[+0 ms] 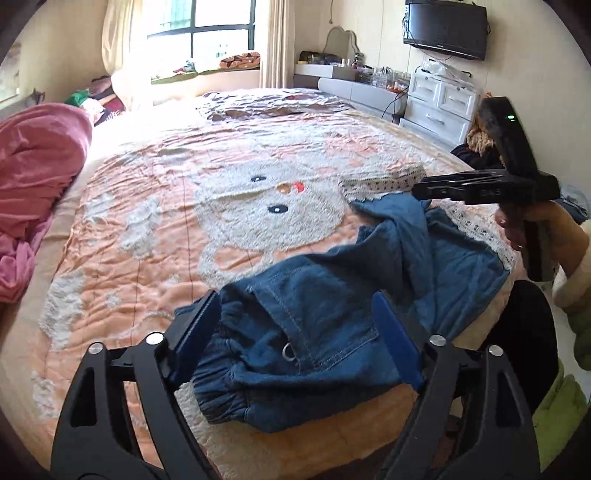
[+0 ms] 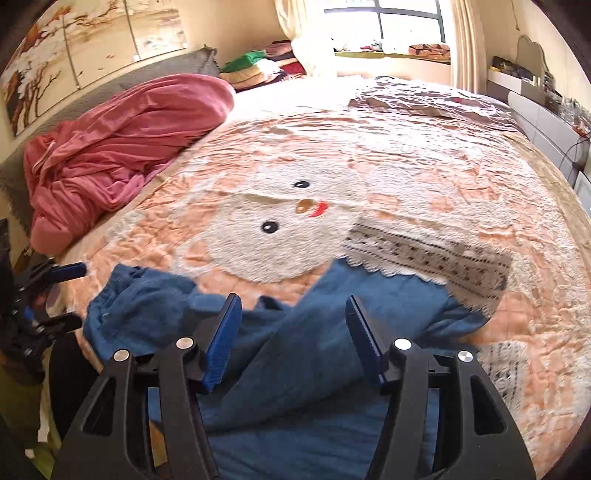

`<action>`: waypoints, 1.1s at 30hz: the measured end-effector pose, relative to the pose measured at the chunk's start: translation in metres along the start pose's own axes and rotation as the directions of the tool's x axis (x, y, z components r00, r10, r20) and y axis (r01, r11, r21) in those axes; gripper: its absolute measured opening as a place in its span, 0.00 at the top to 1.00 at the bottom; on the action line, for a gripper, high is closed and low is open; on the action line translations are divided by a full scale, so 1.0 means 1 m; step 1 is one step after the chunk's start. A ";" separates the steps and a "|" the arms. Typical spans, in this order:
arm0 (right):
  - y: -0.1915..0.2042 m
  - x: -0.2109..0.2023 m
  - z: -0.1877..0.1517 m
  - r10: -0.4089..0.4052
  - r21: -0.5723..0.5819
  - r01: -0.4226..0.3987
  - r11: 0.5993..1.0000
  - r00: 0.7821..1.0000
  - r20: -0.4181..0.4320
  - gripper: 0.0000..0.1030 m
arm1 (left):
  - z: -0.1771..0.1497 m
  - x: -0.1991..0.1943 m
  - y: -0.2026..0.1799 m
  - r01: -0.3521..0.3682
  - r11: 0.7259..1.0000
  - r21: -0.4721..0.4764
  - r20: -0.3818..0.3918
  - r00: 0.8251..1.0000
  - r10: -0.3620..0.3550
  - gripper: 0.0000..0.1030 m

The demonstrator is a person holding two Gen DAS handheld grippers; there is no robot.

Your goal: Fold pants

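pants (image 1: 332,295): blue, rumpled at the near edge of the bed (image 1: 147,240), not flat.
left gripper (image 1: 295,332): spread wide over the cuff, gripping nothing.
right gripper (image 2: 293,343): spread over a leg, not pinching.
step: just laid down, likely before smoothing.
next: pinch cuffs, pull legs straight.

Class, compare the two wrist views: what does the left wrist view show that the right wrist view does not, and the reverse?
Only the left wrist view shows the wall television, the white drawers and the pants' elastic cuff. Only the right wrist view shows the wall painting and the grey headboard. Both show the blue pants, the bear bedspread, the pink blanket, and the left tool and right tool, both open.
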State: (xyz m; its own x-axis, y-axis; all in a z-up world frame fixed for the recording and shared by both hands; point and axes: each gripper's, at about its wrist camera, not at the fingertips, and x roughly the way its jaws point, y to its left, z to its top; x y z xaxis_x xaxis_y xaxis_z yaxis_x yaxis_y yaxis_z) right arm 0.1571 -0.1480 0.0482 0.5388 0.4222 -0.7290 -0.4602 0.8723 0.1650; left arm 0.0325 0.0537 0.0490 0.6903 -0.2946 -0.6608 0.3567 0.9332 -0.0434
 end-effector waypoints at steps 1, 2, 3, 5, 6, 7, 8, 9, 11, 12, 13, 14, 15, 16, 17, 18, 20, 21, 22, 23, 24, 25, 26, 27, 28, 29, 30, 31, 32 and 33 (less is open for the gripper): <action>-0.007 0.004 0.007 -0.030 0.003 0.030 1.000 1.000 -0.006 0.37 | 0.007 0.000 -0.005 0.007 1.000 0.009 0.014 1.000 -0.007 0.16; -0.014 0.012 0.015 -0.059 0.000 0.059 0.998 0.998 -0.019 0.35 | 0.013 0.002 -0.011 0.031 0.999 0.019 0.025 0.999 -0.032 0.15; -0.022 0.020 0.023 -0.079 -0.005 0.078 0.997 0.996 -0.036 0.34 | 0.020 0.006 -0.018 0.064 0.998 0.018 0.030 0.997 -0.065 0.15; -0.028 0.046 0.038 -0.106 -0.018 0.105 0.994 0.991 -0.076 0.34 | 0.030 0.022 -0.035 0.144 0.989 -0.018 0.016 0.990 -0.144 0.15; -0.030 0.059 0.045 -0.122 -0.022 0.120 0.992 0.987 -0.103 0.33 | 0.032 0.032 -0.044 0.198 0.980 -0.037 0.003 0.980 -0.198 0.15; -0.029 0.074 0.051 -0.142 -0.029 0.139 0.990 0.981 -0.132 0.33 | 0.034 0.044 -0.053 0.245 0.968 -0.055 -0.013 0.969 -0.246 0.15; -0.029 0.088 0.056 -0.145 -0.035 0.141 0.989 0.977 -0.159 0.33 | 0.033 0.057 -0.062 0.272 0.960 -0.070 -0.033 0.961 -0.274 0.15; -0.026 0.102 0.058 -0.149 -0.040 0.144 0.989 0.972 -0.179 0.33 | 0.031 0.069 -0.071 0.282 0.956 -0.079 -0.060 0.956 -0.287 0.15; -0.024 0.126 0.067 -0.190 -0.044 0.184 0.982 0.958 -0.214 0.33 | 0.026 0.091 -0.085 0.285 0.953 -0.098 -0.099 0.950 -0.295 0.17; -0.023 0.134 0.068 -0.208 -0.039 0.205 0.978 0.950 -0.231 0.33 | 0.023 0.099 -0.089 0.283 0.953 -0.108 -0.119 0.948 -0.295 0.23; -0.024 0.144 0.071 -0.222 -0.032 0.221 0.975 0.943 -0.249 0.33 | 0.020 0.107 -0.090 0.277 0.953 -0.122 -0.135 0.947 -0.292 0.27; -0.025 0.152 0.075 -0.235 -0.029 0.236 0.971 0.935 -0.265 0.33 | 0.017 0.113 -0.091 0.269 0.954 -0.134 -0.142 0.947 -0.288 0.32; -0.027 0.160 0.076 -0.252 -0.030 0.254 0.967 0.926 -0.280 0.34 | 0.015 0.119 -0.092 0.265 0.953 -0.144 -0.151 0.946 -0.286 0.38; -0.029 0.168 0.076 -0.258 -0.030 0.261 0.965 0.920 -0.295 0.37 | 0.014 0.123 -0.092 0.268 0.951 -0.153 -0.160 0.943 -0.291 0.41; -0.032 0.176 0.075 -0.265 -0.037 0.267 0.963 0.912 -0.314 0.61 | 0.012 0.127 -0.092 0.271 0.949 -0.158 -0.166 0.941 -0.296 0.48; -0.036 0.181 0.074 -0.264 -0.037 0.266 0.963 0.908 -0.326 0.73 | 0.011 0.130 -0.091 0.273 0.948 -0.163 -0.168 0.939 -0.300 0.54; -0.045 0.176 0.073 -0.218 -0.002 0.228 0.974 0.928 -0.302 0.91 | 0.011 0.133 -0.091 0.284 0.943 -0.171 -0.164 0.936 -0.311 0.73; -0.051 0.168 0.073 -0.202 0.023 0.217 0.976 0.938 -0.283 0.91 | 0.011 0.134 -0.091 0.289 0.942 -0.172 -0.161 0.935 -0.316 0.85; -0.058 0.157 0.071 -0.163 0.067 0.186 0.980 0.953 -0.256 0.91 | 0.011 0.136 -0.091 0.300 0.938 -0.173 -0.159 0.932 -0.327 0.89; -0.064 0.145 0.071 -0.137 0.102 0.163 0.981 0.964 -0.228 0.92 | 0.010 0.138 -0.091 0.318 0.932 -0.175 -0.159 0.925 -0.346 0.95; -0.071 0.131 0.069 -0.119 0.134 0.147 0.980 0.974 -0.195 0.92 | 0.010 0.139 -0.091 0.333 0.925 -0.181 -0.161 0.918 -0.362 0.98; -0.077 0.116 0.066 -0.108 0.159 0.135 0.978 0.980 -0.167 0.92 | 0.010 0.141 -0.089 0.340 0.923 -0.181 -0.160 0.915 -0.369 0.98; -0.083 0.102 0.064 -0.096 0.183 0.121 0.976 0.985 -0.140 0.92 | 0.010 0.140 -0.090 0.344 0.923 -0.172 -0.156 0.916 -0.370 1.00; -0.090 0.085 0.060 -0.085 0.210 0.106 0.972 0.990 -0.111 0.92 | 0.011 0.139 -0.091 0.348 0.924 -0.157 -0.153 0.916 -0.371 1.00; -0.095 0.071 0.056 -0.076 0.233 0.094 0.968 0.993 -0.085 0.92 | 0.012 0.137 -0.092 0.352 0.925 -0.143 -0.151 0.916 -0.372 1.00; -0.103 0.054 0.049 -0.068 0.265 0.081 0.961 0.996 -0.056 0.93 | 0.013 0.134 -0.092 0.356 0.925 -0.131 -0.147 0.916 -0.373 1.00; -0.109 0.039 0.042 -0.069 0.291 0.076 0.954 0.997 -0.034 0.93 | 0.015 0.133 -0.091 0.359 0.926 -0.118 -0.144 0.916 -0.374 1.00; -0.114 0.027 0.037 -0.072 0.309 0.073 0.948 0.997 -0.016 0.93 | 0.016 0.131 -0.093 0.361 0.926 -0.107 -0.143 0.917 -0.374 1.00; -0.120 0.012 0.028 -0.079 0.328 0.074 0.942 0.997 0.004 0.94 | 0.017 0.128 -0.092 0.364 0.926 -0.096 -0.139 0.917 -0.375 1.00; -0.125 -0.002 0.020 -0.084 0.352 0.069 0.934 0.996 0.026 0.94 | 0.019 0.124 -0.092 0.372 0.924 -0.083 -0.134 0.915 -0.380 1.00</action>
State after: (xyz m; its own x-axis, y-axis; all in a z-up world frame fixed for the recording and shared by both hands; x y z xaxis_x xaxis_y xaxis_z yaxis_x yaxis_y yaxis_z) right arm 0.2276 -0.2529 0.0429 0.5937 0.3542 -0.7225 -0.1444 0.9302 0.3374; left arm 0.0975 -0.0728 -0.0148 0.4120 -0.5971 -0.6883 0.5344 0.7702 -0.3483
